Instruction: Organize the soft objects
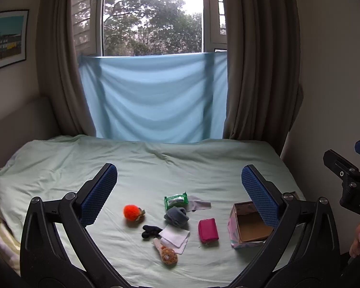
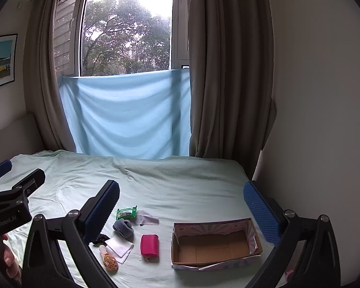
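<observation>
Left wrist view: your left tool point(image 1: 179, 187) hangs above the bed point(image 1: 156, 163) with its blue pads spread wide, nothing between them. Your right tool point(image 2: 182, 204) is likewise wide and empty, above the box point(image 2: 252, 225).

Soft objects lie in a loose cluster on the pale green sheet:
- orange pom-pom toy point(image 1: 131, 212), leftmost, apart from the rest
- green wipes packet point(image 1: 176, 200), with a grey cloth point(image 1: 199, 203) just beside it
- grey rolled socks point(image 1: 176, 216), near the packet
- black item point(image 1: 151, 231), touching the white folded cloth point(image 1: 176, 237)
- brown knitted toy point(image 1: 166, 252), partly under the white cloth
- pink pouch point(image 1: 208, 230), between the cluster and the box

Box interior shows bare cardboard; it sits at the right side of the bed.
</observation>
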A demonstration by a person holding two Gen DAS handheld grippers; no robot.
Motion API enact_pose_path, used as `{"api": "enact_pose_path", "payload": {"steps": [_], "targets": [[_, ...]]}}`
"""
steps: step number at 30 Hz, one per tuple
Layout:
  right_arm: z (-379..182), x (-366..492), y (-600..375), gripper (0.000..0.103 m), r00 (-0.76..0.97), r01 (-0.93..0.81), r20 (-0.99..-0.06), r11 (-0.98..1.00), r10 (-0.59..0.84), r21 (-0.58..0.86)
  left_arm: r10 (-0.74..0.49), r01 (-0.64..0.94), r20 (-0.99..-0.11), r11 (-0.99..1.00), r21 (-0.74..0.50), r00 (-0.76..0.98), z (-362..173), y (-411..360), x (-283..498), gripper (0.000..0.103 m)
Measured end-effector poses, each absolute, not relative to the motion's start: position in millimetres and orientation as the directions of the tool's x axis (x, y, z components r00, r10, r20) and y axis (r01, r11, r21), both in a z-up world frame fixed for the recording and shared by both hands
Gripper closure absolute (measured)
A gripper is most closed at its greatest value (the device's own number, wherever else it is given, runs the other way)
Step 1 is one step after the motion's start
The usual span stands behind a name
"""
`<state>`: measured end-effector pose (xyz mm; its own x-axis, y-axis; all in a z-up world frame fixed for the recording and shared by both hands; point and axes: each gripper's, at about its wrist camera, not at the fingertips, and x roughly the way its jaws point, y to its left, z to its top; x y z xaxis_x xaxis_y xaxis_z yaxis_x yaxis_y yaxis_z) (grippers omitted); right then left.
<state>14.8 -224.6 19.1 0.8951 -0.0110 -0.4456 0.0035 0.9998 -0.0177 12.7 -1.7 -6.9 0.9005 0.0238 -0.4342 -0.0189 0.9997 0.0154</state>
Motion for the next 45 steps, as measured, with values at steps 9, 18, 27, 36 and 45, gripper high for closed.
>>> {"api": "enact_pose_path", "payload": {"steps": [9,18,27,36,45], "targets": [[14.3,23.5,-230.8,0.0,0.896,-0.008,-0.445,1.0,0.006,-0.003,0.022,-0.015,-0.454,1.0,0.02,0.891,-10.3,-4.5,22.6,0.0],[11.7,21.8,-229.6,0.0,0.902,-0.01,-0.431,1.0,0.005,-0.009,0.021,-0.015,-0.457,1.0,0.016,0.889,-11.9,-5.9,29.1,0.0],[15.0,26.4,-237.1,0.0,0.909,-0.015,-0.416,1.0,0.011,-0.007,0.016,-0.009,-0.457,1.0,0.017,0.889,-12.2,-12.0,32.1,0.0],[12.7,29.5,-234.9,0.0,0.911,-0.024,-0.413,1.0,0.019,-0.007,0.017,-0.011,-0.463,1.0,0.016,0.886,-10.9,-11.7,35.1,0.0],[12.3,31.4,-233.1,0.0,0.908,-0.038,-0.418,0.999,0.037,0.005,0.02,-0.015,-0.47,1.0,0.013,0.883,-11.8,-8.7,36.9,0.0]]}}
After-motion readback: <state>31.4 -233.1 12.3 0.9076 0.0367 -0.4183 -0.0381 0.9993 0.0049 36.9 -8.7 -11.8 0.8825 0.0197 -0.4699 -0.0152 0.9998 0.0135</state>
